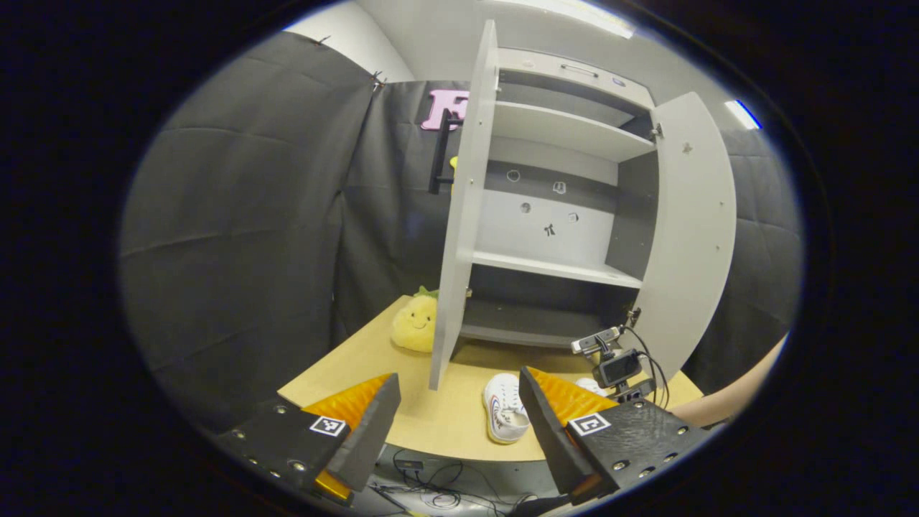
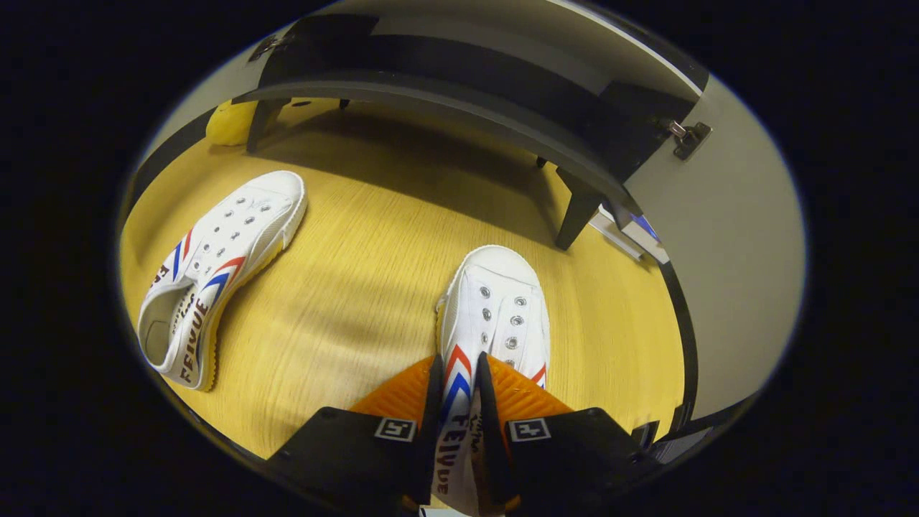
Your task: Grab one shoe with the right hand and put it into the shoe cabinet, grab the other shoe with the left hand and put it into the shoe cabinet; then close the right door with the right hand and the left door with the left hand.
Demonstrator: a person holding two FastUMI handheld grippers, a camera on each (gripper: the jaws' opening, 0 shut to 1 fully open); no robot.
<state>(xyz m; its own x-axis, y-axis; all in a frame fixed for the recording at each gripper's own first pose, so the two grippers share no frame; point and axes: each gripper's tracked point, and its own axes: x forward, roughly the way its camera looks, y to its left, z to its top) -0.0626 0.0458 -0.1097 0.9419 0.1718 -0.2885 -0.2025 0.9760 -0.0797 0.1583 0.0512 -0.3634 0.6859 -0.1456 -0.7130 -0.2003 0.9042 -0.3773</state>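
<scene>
In the right gripper view, a white shoe (image 2: 495, 309) with red and blue stripes lies on the wooden table, toe pointing at the cabinet. My right gripper (image 2: 457, 368) is shut on its side wall near the heel. The other white shoe (image 2: 215, 266) lies to the left, apart from it. In the left gripper view, my left gripper (image 1: 459, 420) hangs open before the table's front edge with nothing between its fingers. That shoe (image 1: 505, 409) lies beyond it. The grey shoe cabinet (image 1: 553, 266) stands with its left door (image 1: 459, 215) and right door (image 1: 689, 230) open.
A yellow plush toy (image 1: 415, 323) sits left of the cabinet on the wooden table (image 1: 431, 424). The right gripper's body (image 1: 617, 366) and a forearm (image 1: 732, 398) are at the table's right. The cabinet stands on dark legs (image 2: 574, 215). Cables hang below the table's front edge.
</scene>
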